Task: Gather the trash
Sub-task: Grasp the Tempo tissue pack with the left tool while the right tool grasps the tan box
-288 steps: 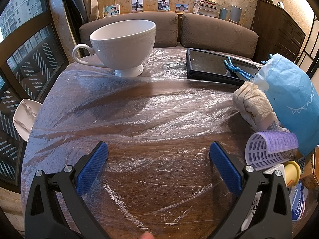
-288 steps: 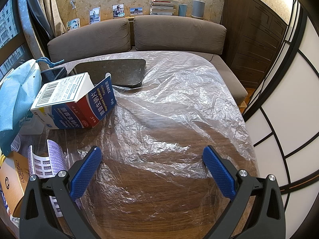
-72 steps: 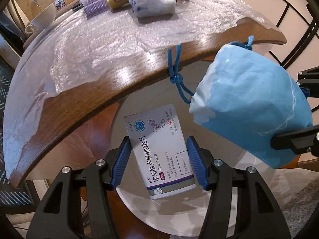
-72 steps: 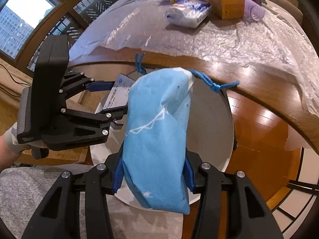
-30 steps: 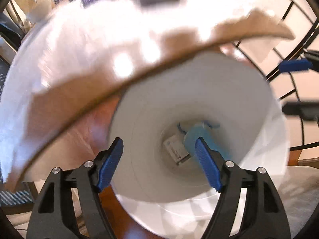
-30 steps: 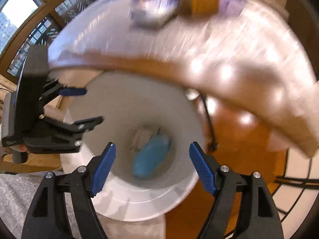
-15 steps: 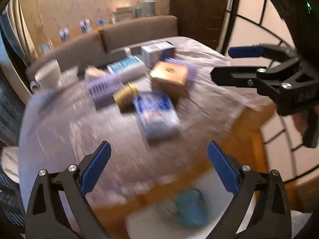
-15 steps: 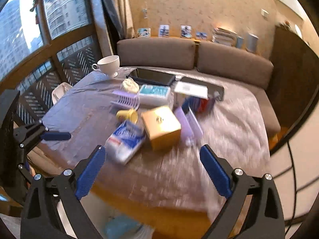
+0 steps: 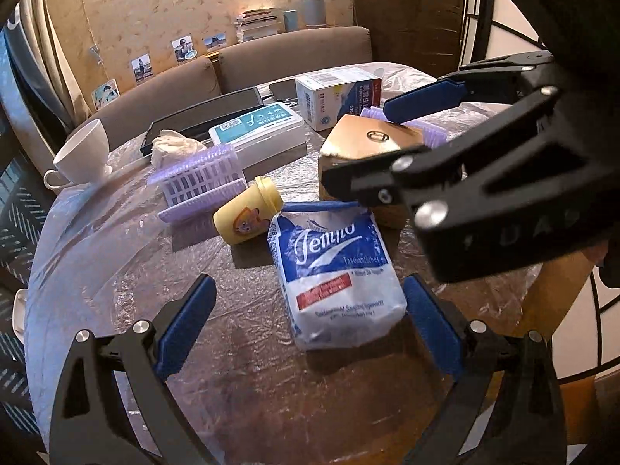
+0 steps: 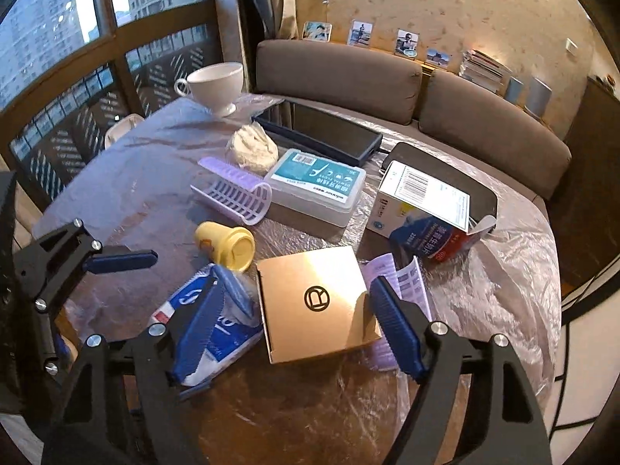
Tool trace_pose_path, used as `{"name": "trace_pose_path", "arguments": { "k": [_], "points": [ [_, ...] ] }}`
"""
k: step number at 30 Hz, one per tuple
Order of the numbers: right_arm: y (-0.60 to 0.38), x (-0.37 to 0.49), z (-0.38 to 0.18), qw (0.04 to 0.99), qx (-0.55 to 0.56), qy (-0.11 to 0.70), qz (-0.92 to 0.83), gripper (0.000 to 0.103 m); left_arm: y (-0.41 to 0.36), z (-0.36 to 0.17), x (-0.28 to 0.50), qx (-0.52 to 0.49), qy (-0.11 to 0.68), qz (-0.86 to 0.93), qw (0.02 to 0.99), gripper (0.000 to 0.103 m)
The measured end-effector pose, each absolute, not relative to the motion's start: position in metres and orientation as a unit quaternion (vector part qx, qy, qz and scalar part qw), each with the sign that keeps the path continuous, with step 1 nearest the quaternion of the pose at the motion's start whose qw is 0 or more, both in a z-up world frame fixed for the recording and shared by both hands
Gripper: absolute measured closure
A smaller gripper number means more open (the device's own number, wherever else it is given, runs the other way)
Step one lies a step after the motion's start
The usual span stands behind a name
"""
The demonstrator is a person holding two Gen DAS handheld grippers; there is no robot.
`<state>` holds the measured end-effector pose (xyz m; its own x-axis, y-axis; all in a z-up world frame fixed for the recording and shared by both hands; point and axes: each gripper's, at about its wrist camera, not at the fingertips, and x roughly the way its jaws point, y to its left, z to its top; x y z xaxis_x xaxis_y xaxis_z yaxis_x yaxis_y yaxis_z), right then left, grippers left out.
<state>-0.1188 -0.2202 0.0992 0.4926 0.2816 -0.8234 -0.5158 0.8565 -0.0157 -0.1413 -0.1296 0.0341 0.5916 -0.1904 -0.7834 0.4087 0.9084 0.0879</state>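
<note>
My left gripper [image 9: 310, 321] is open and empty, its fingers on either side of a blue-and-white Tempo tissue pack [image 9: 333, 275] lying on the plastic-covered table. My right gripper [image 10: 298, 329] is open and empty, its jaws straddling a gold cardboard box [image 10: 316, 302] without touching it. The box also shows in the left wrist view [image 9: 364, 147], behind the right gripper [image 9: 372, 151]. The tissue pack [image 10: 209, 333] lies left of the box. A yellow cup [image 9: 246, 213] lies on its side beside the pack. A crumpled tissue [image 10: 252, 147] sits further back.
Also on the table: purple plastic rollers [image 10: 236, 190], a white floss box [image 10: 317, 182], an open red-and-blue carton [image 10: 426, 213], a white teacup [image 10: 217, 85], dark tablets [image 10: 329, 131]. The left gripper [image 10: 116, 261] reaches in from the left. A brown sofa [image 10: 348, 77] runs behind.
Both grippers swung up from the white bin, where the blue bag and medicine box were dropped, and now hover low over the table items, closer than half a second ago.
</note>
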Motion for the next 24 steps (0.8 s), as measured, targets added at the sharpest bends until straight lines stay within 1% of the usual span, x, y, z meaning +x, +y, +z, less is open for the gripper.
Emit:
{"name": "trace_pose_path", "arguments": {
  "k": [2,4,7,12,14,16,18,19,20,24],
  "points": [
    [-0.221,-0.118,0.099,0.854,-0.132,0.445,0.236,0.026,-0.130,0.033,-0.139,0.130,0.422,-0.172,0.881,0.015],
    [-0.222,-0.117,0.099,0.854,-0.133,0.445,0.234,0.026,-0.131,0.030,-0.138,0.129,0.427,-0.174,0.878,0.021],
    [-0.226,-0.117,0.106,0.859,-0.125,0.434,0.241,0.026,-0.131,0.029,-0.137,0.129,0.430,-0.173,0.876,0.021],
    [-0.220,-0.114,0.099,0.849,-0.151,0.445,0.242,0.026,-0.131,0.029,-0.137,0.130,0.428,-0.174,0.877,0.021],
    [-0.219,-0.113,0.095,0.845,-0.151,0.450,0.244,0.026,-0.131,0.029,-0.135,0.130,0.428,-0.175,0.877,0.026],
    [-0.219,-0.111,0.092,0.844,-0.146,0.454,0.247,0.026,-0.131,0.029,-0.135,0.134,0.426,-0.174,0.877,0.027],
    [-0.219,-0.109,0.089,0.836,-0.134,0.466,0.256,0.035,-0.129,0.029,-0.135,0.132,0.426,-0.181,0.877,0.035],
    [-0.219,-0.107,0.086,0.832,-0.130,0.474,0.257,0.042,-0.129,0.030,-0.136,0.129,0.427,-0.185,0.876,0.041],
    [-0.220,-0.108,0.085,0.832,-0.126,0.476,0.256,0.044,-0.129,0.030,-0.136,0.129,0.427,-0.184,0.876,0.046],
    [-0.228,-0.111,0.092,0.838,-0.093,0.474,0.252,0.044,-0.128,0.031,-0.137,0.138,0.425,-0.186,0.875,0.049]
  ]
}}
